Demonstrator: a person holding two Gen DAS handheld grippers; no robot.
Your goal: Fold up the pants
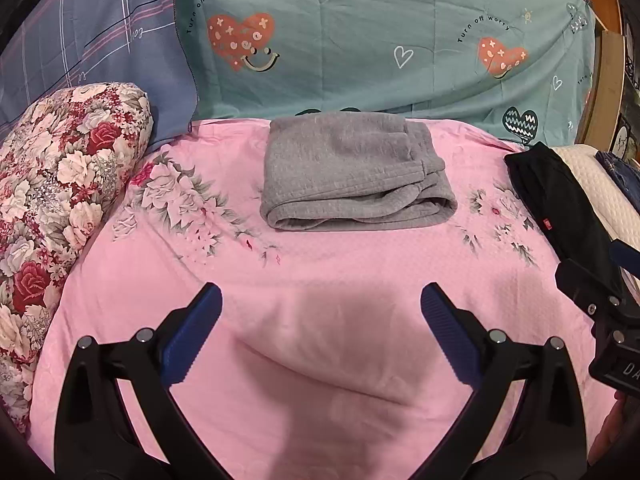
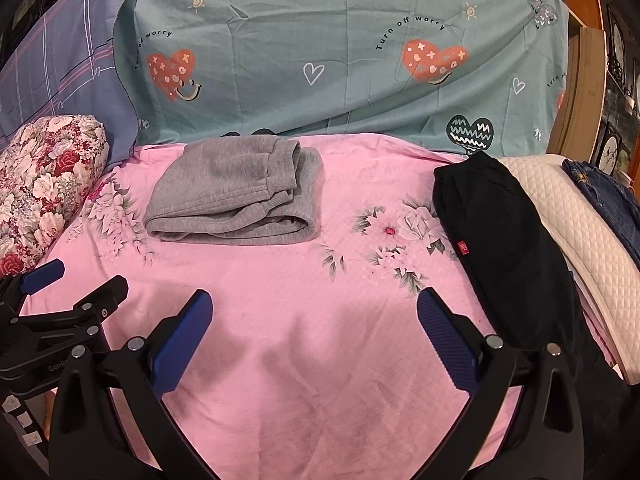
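Grey pants (image 1: 352,172) lie folded in a compact bundle on the pink floral bedsheet (image 1: 320,280), toward the back; they also show in the right wrist view (image 2: 236,196). Black pants (image 2: 504,248) lie stretched along the right side of the bed, with a small red tag; they also show in the left wrist view (image 1: 560,204). My left gripper (image 1: 320,332) is open and empty above the sheet, well in front of the grey pants. My right gripper (image 2: 314,332) is open and empty, left of the black pants.
A floral pillow (image 1: 60,208) lies at the left. A teal heart-print sheet (image 1: 380,40) and a blue plaid one (image 1: 88,40) rise behind. A white quilted pad (image 2: 576,232) and dark denim (image 2: 604,188) lie at the right edge.
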